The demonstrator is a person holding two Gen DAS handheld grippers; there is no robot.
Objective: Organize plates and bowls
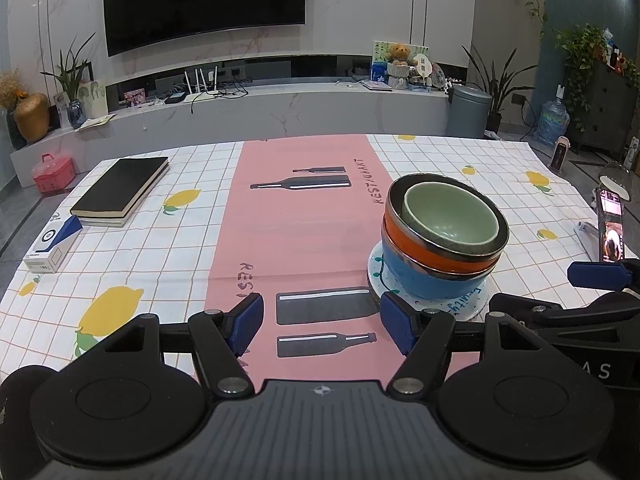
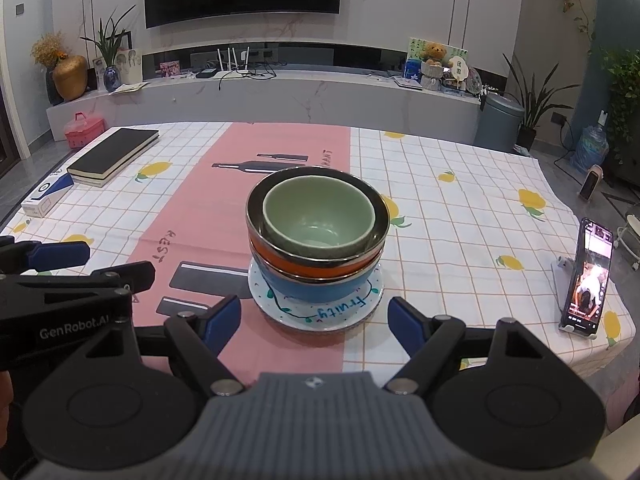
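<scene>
Green bowl [image 2: 318,216] nests in orange [image 2: 296,266] and blue bowls [image 2: 316,290] on a plate [image 2: 320,314]; left gripper [image 1: 322,322] and right gripper [image 2: 314,322] both gape, released.

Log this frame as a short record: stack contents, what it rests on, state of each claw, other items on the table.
stack: green bowl nested in orange bowl, on blue bowl
base: white plate lettered "fruity", on the tablecloth
left claw: open, empty, left of the stack
right claw: open, empty, facing the plate
other items: black book, white box, phone on stand
</scene>
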